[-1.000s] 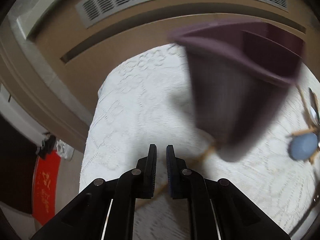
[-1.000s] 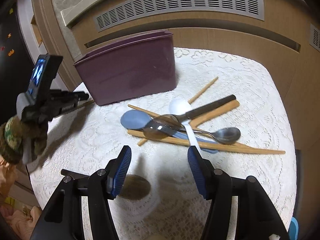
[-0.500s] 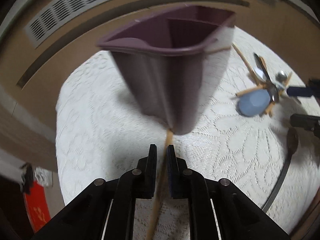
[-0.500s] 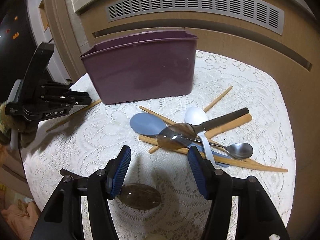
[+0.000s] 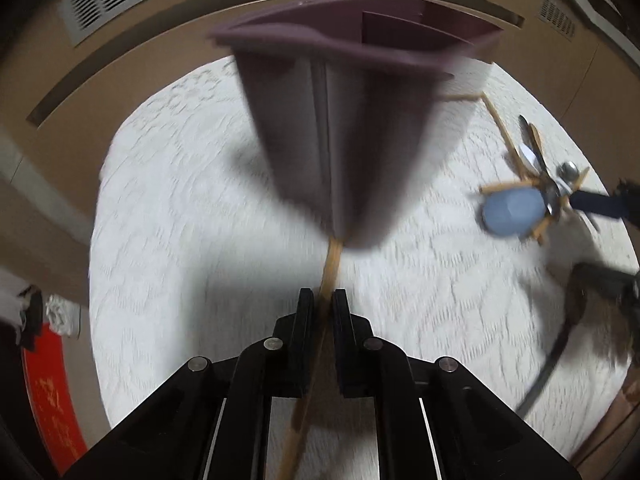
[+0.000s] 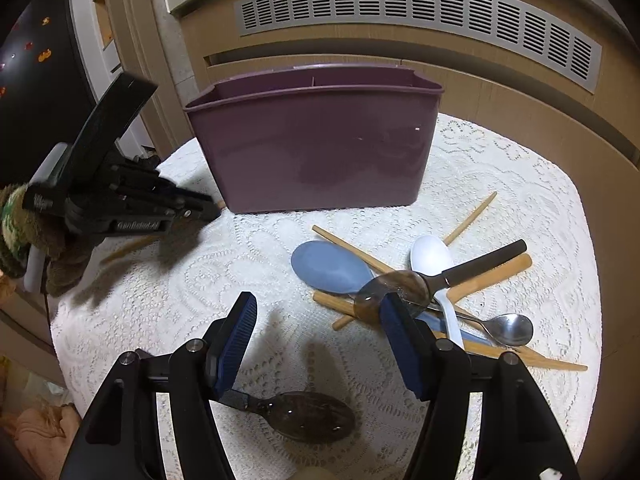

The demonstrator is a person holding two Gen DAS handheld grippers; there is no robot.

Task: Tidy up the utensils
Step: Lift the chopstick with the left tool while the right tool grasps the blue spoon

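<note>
My left gripper [image 5: 322, 296] is shut on a wooden chopstick [image 5: 330, 268], which runs up between the fingers towards the base of the purple utensil holder [image 5: 340, 120]. The right wrist view shows this gripper [image 6: 208, 210] low at the holder's [image 6: 312, 152] left end. My right gripper [image 6: 320, 308] hovers over the cloth, its jaws opening with nothing between them. A dark brown spoon [image 6: 304, 416] lies flat below it. To the right is a pile: a blue spoon [image 6: 332, 266], a white spoon [image 6: 430, 254], a steel spoon [image 6: 510, 328], a black-handled spoon [image 6: 396, 288] and chopsticks [image 6: 472, 216].
The table carries a white lace cloth [image 6: 520, 200] and ends close behind the holder. Wooden panelling with a vent grille [image 6: 400, 8] rises beyond it. A gloved hand [image 6: 24, 236] holds the left gripper. A red object [image 5: 52, 392] lies on the floor at left.
The left gripper has swung round so the holder sits straight ahead, and a chopstick now lies between its fingers. The right gripper has drifted left, bringing the dark spoon further into view.
</note>
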